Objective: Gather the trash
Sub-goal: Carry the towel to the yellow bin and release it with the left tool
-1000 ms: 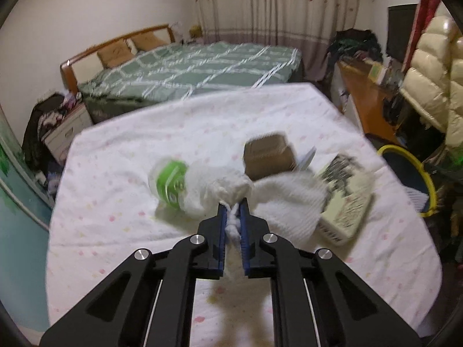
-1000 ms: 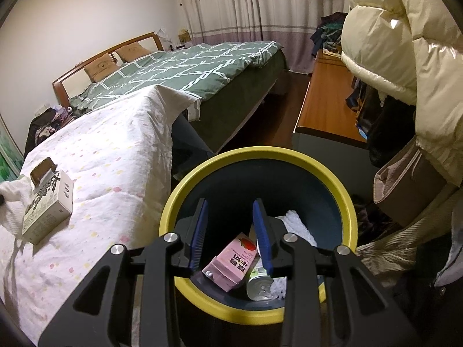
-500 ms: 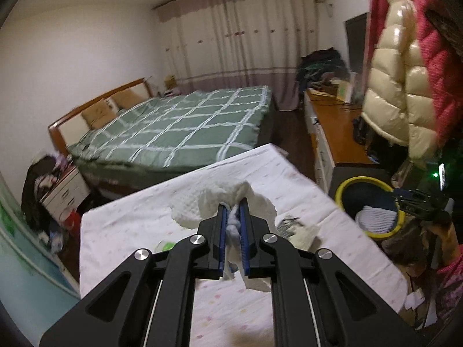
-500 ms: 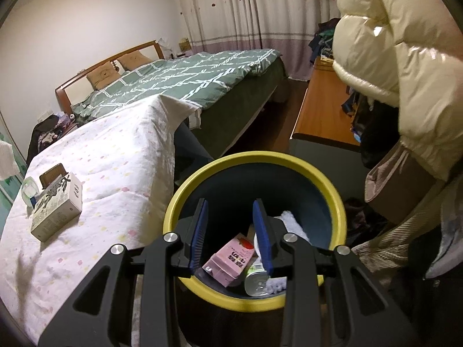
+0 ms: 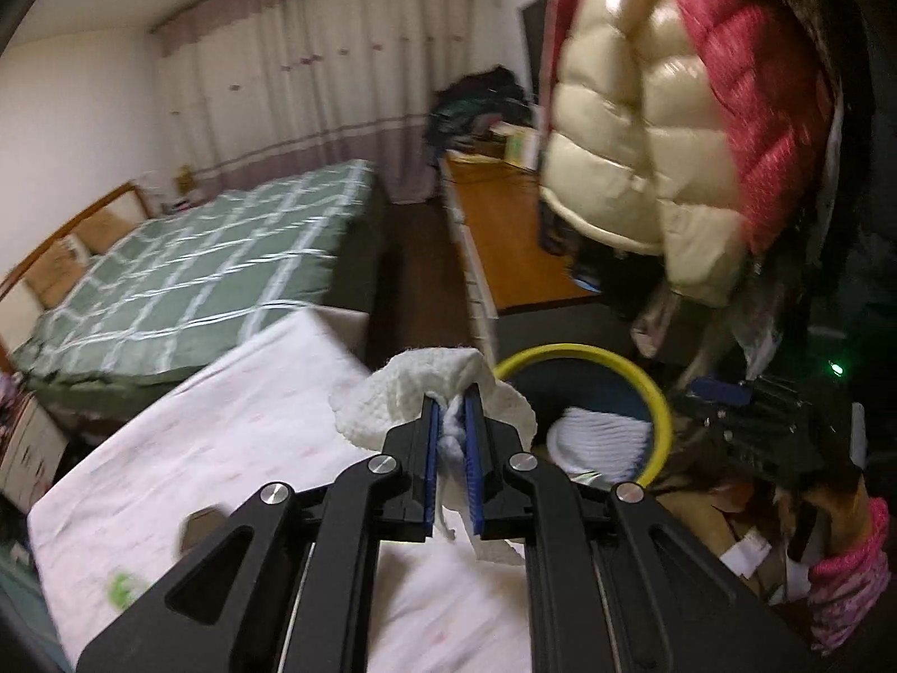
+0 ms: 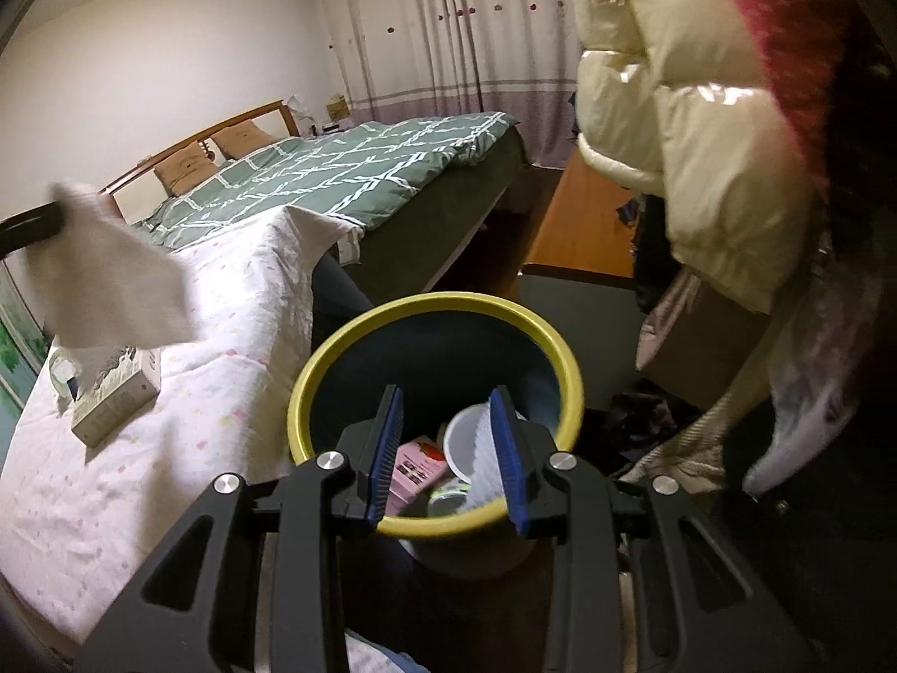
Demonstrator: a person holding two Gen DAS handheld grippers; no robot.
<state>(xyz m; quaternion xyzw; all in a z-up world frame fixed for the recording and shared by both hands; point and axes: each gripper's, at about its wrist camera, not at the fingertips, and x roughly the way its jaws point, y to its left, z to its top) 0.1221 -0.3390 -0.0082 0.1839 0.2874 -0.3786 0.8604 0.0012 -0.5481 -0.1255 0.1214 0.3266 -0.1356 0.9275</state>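
My left gripper (image 5: 452,426) is shut on a crumpled white paper towel (image 5: 415,387) and holds it in the air above the table edge, left of the yellow-rimmed bin (image 5: 656,398). The towel also shows blurred at the left of the right wrist view (image 6: 112,280). My right gripper (image 6: 445,437) is open and empty, just over the near rim of the bin (image 6: 359,336). In the bin lie a pink carton (image 6: 417,468), a white cup (image 6: 471,443) and a can (image 6: 448,502).
A table with a white dotted cloth (image 6: 224,392) carries a printed box (image 6: 118,392); a brown object (image 5: 196,527) and something green (image 5: 120,589) show blurred. A green bed (image 6: 347,168), a wooden desk (image 5: 516,241) and hanging puffer jackets (image 6: 689,129) surround the bin.
My left gripper has lifted the paper towel off the table and swung it right toward the bin. My right gripper has stayed open over the bin, moving slightly.
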